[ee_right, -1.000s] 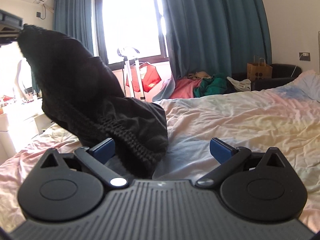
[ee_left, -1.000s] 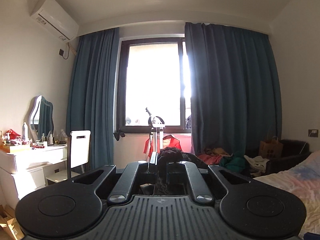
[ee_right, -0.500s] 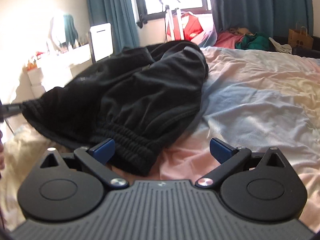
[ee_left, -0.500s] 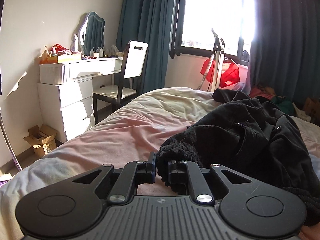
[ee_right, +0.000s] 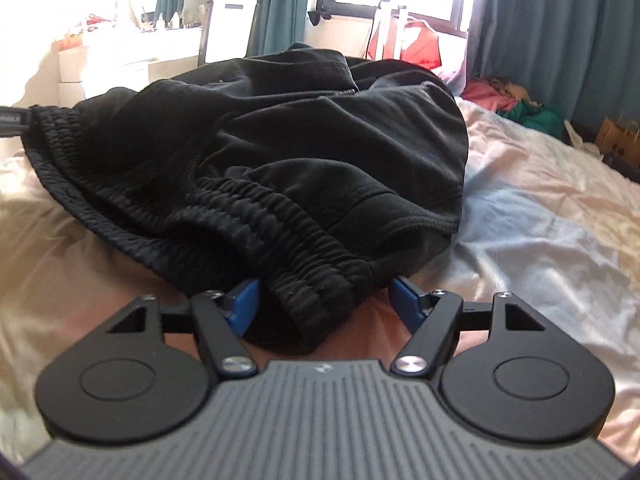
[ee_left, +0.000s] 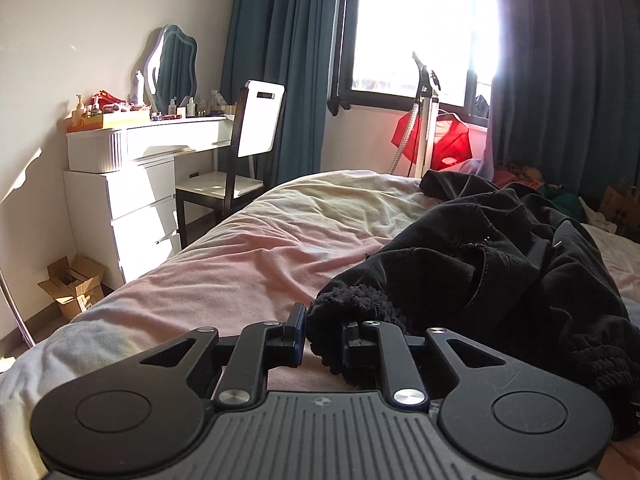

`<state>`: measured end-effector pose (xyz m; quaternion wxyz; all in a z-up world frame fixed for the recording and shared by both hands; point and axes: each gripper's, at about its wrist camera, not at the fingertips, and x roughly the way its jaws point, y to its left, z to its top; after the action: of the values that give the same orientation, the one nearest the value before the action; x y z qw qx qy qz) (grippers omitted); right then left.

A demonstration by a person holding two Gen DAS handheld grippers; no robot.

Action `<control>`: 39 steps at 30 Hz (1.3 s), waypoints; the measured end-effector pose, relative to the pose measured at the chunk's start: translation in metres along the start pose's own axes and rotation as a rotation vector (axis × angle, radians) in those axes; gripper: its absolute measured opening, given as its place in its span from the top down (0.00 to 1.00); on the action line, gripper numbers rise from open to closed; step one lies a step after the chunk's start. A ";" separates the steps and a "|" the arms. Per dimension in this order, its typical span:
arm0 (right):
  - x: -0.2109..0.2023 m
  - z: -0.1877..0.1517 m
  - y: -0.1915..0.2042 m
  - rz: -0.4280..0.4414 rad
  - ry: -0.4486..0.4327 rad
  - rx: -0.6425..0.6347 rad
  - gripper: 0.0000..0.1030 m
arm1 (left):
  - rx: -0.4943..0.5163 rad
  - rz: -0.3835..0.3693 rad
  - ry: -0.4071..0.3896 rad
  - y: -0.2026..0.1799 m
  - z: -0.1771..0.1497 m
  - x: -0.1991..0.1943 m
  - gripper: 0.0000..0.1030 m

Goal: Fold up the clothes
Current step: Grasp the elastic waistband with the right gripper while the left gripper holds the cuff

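L gripper (ee_left: 323, 334) clamped on black pants (ee_left: 500, 256) waistband; R gripper (ee_right: 324, 300) agape astride waistband.

Black garment (ee_left: 500, 264) hides the left tongs' (ee_left: 322, 330) right pad.

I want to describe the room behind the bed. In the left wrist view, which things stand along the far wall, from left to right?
Cardboard box → white dresser → mirror → chair → window → red cloth.

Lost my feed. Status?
Left gripper shut on waistband. Right gripper open, astride waistband. Black pants bunched on bed.
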<state>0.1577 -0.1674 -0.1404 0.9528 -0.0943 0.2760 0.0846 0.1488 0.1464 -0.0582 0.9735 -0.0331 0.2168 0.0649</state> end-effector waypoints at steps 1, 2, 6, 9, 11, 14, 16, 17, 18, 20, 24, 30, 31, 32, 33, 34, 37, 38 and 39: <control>-0.003 0.001 0.002 -0.011 -0.010 -0.018 0.33 | 0.006 -0.002 0.005 0.000 0.000 -0.001 0.82; -0.006 0.002 0.003 -0.019 -0.015 -0.027 0.34 | 0.011 -0.003 0.011 -0.001 0.001 -0.002 0.82; -0.014 0.003 -0.002 -0.025 -0.024 -0.014 0.48 | 0.071 -0.012 0.032 -0.005 0.000 -0.007 0.77; -0.020 0.004 -0.005 -0.030 -0.031 -0.010 0.60 | 0.162 -0.019 0.028 -0.012 -0.006 -0.011 0.71; -0.027 0.005 -0.005 -0.034 -0.045 -0.019 0.68 | 0.192 -0.017 0.030 -0.013 -0.008 -0.010 0.67; -0.041 0.007 -0.006 -0.069 -0.068 -0.031 0.82 | 0.206 -0.007 0.038 -0.014 -0.009 -0.009 0.64; -0.044 0.006 -0.002 -0.093 -0.069 -0.081 0.83 | 0.223 -0.008 0.026 -0.015 -0.008 -0.013 0.61; -0.045 0.005 0.001 -0.104 -0.067 -0.114 0.83 | 0.246 -0.004 0.021 -0.016 -0.008 -0.015 0.61; -0.045 0.004 0.004 -0.115 -0.064 -0.147 0.83 | 0.269 -0.001 0.016 -0.017 -0.008 -0.017 0.58; -0.046 0.002 0.010 -0.137 -0.059 -0.213 0.83 | 0.327 0.013 0.010 -0.022 -0.010 -0.019 0.58; -0.049 -0.003 0.022 -0.181 -0.049 -0.346 0.84 | 0.477 0.040 -0.010 -0.037 -0.018 -0.018 0.59; -0.027 -0.019 0.062 -0.273 -0.088 -0.720 0.68 | 0.823 0.126 -0.073 -0.075 -0.047 -0.006 0.58; -0.024 -0.022 0.067 -0.271 -0.094 -0.765 0.66 | 0.871 0.139 -0.089 -0.081 -0.052 -0.002 0.58; -0.020 -0.025 0.072 -0.265 -0.100 -0.813 0.66 | 0.917 0.152 -0.104 -0.087 -0.057 0.002 0.58; -0.016 -0.027 0.076 -0.261 -0.106 -0.855 0.65 | 0.948 0.162 -0.114 -0.091 -0.060 0.005 0.59; -0.013 -0.029 0.080 -0.260 -0.110 -0.889 0.65 | 0.980 0.175 -0.128 -0.094 -0.063 0.009 0.59; -0.006 -0.028 0.082 -0.258 -0.115 -0.904 0.66 | 1.054 0.198 -0.173 -0.101 -0.072 0.019 0.60; -0.005 -0.025 0.080 -0.254 -0.113 -0.883 0.66 | 1.055 0.199 -0.182 -0.102 -0.072 0.021 0.60; -0.004 -0.020 0.077 -0.247 -0.107 -0.837 0.67 | 1.056 0.200 -0.192 -0.103 -0.073 0.023 0.62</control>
<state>0.1275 -0.0983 -0.1651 0.8483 -0.5001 0.1546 0.0795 0.1531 0.0404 -0.1299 0.8622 0.4872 0.1323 0.0420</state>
